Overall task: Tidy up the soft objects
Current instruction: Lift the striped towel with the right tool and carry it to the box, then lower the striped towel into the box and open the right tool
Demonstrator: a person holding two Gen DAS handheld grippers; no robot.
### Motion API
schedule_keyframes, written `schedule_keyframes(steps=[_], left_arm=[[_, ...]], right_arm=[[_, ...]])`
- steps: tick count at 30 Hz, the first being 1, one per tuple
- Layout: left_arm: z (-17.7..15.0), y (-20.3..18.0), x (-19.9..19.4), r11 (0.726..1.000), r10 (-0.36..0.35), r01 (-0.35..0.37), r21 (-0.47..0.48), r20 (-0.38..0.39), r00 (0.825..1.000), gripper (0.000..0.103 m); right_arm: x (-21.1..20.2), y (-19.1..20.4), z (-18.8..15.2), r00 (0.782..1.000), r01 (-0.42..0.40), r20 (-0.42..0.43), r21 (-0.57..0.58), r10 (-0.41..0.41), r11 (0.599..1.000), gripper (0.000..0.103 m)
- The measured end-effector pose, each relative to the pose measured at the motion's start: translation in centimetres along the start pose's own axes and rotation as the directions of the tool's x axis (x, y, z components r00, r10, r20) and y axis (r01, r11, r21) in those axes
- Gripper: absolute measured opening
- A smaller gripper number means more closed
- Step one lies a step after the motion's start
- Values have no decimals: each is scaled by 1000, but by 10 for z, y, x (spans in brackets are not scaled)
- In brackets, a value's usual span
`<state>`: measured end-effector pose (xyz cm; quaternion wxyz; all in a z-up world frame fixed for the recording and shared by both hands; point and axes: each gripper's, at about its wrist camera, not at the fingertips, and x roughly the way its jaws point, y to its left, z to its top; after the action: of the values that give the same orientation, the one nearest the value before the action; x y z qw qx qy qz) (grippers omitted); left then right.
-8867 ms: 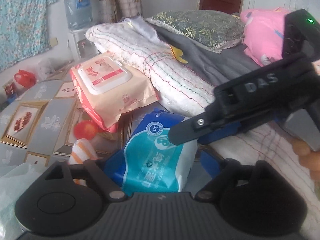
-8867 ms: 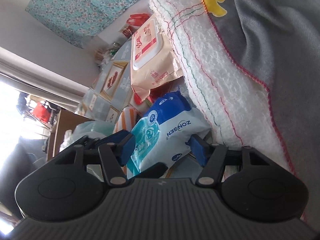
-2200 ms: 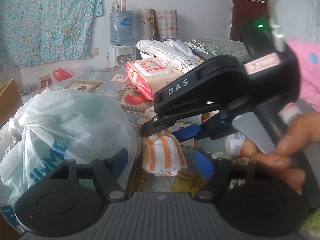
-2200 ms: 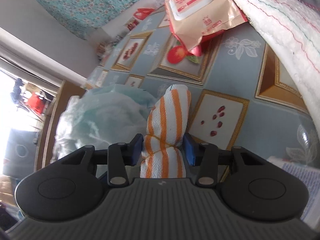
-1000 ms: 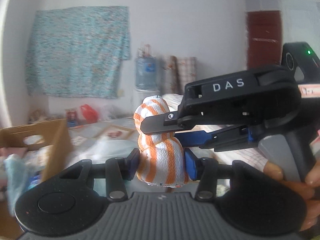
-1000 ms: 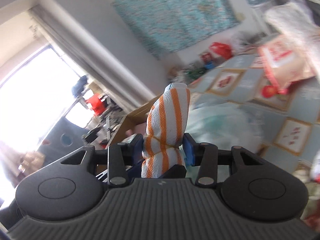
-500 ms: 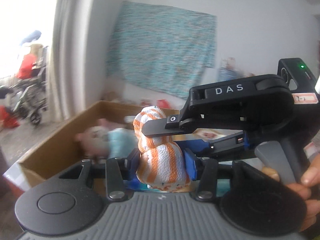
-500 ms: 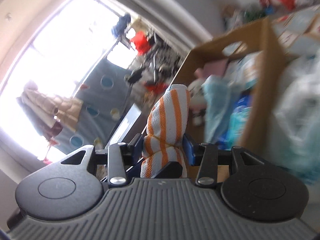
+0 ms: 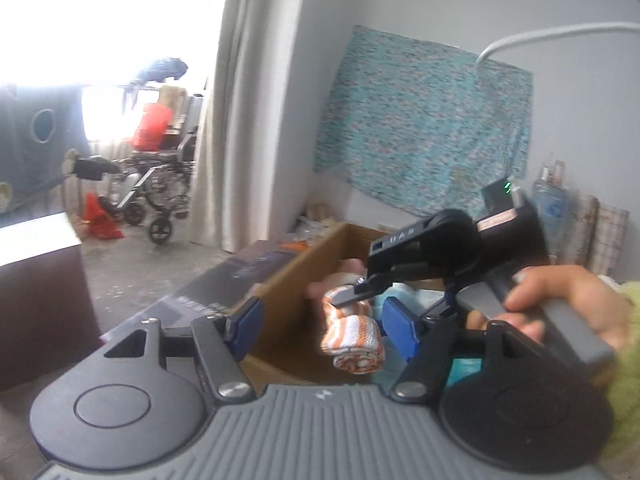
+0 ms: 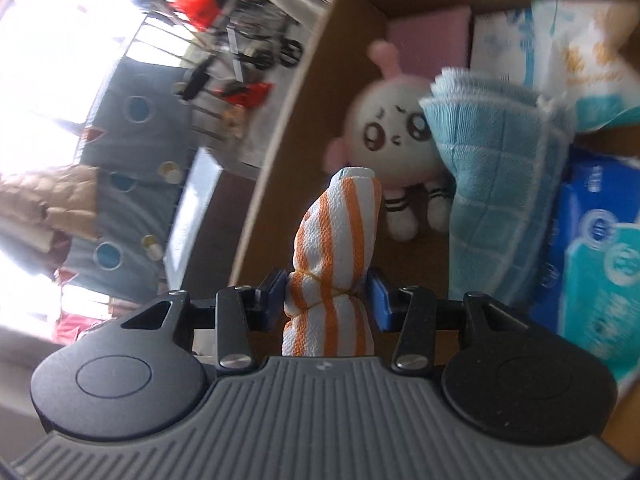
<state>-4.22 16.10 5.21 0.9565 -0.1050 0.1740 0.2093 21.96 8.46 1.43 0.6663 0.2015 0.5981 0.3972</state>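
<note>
The cardboard box (image 10: 280, 128) now fills the right wrist view, where a second ago there was only the room and the patterned floor. So the carry is nearly over and the drop-off is the step in hand. The box already holds a fair load: a blue wipes pack (image 10: 600, 264) along the right side, a folded blue towel (image 10: 500, 184) standing against it, a pale tissue pack (image 10: 560, 40) at the far end and a pink-eared plush doll (image 10: 392, 136) lying against the left wall. Bare cardboard shows only in front of the doll's feet, and that is probably the one free spot. The rolled orange-striped cloth (image 10: 332, 248) hangs above that gap. It is clenched at its tied waist by the right gripper (image 10: 328, 294), with both blue pads pressed into the fabric. The left gripper (image 9: 322, 328), which was clamped on the same roll a second ago, is opening its jaws. In its own view the pads stand clear on either side of the cloth and touch nothing, so the roll now rides on the right gripper alone, held by the person's hand (image 9: 560, 304). The near wall of the box rises just beside the left pad, and the doll and the blue towel crowd the landing place. A careless release could leave the roll propped on the doll instead of lying flat. Beyond the box a wheelchair (image 9: 160, 184) stands in the bright doorway, well apart from the work.
</note>
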Motion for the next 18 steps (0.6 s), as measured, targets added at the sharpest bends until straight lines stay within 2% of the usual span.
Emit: schedule_keyframes(steps=[8,9,12,15,18], left_arm=[[-6,38,-2,995,64,-67,-68,-52,997,69],[-7,41,-2,995,68,-72,-73,-57,996,69],[-13,49,-5,993,74,-80,-86,-67,995,70],[-12,50,-8,994,65,-70,-85,-62,996,74],[-11,45,-13,995,44,-48,-85,-48,998,80]], right_arm=[[69,3,-3,993,77,-98,40,-73,996,46],[73,3,-4,991,83,-105,47,-78,995,48],[74,2,-9,990,84,-121,64,-76,994,52],[62,2,-13,992,69,-111,64,-61,996,66],[37,7,-15,996,52,-81,40,-48,998,73]])
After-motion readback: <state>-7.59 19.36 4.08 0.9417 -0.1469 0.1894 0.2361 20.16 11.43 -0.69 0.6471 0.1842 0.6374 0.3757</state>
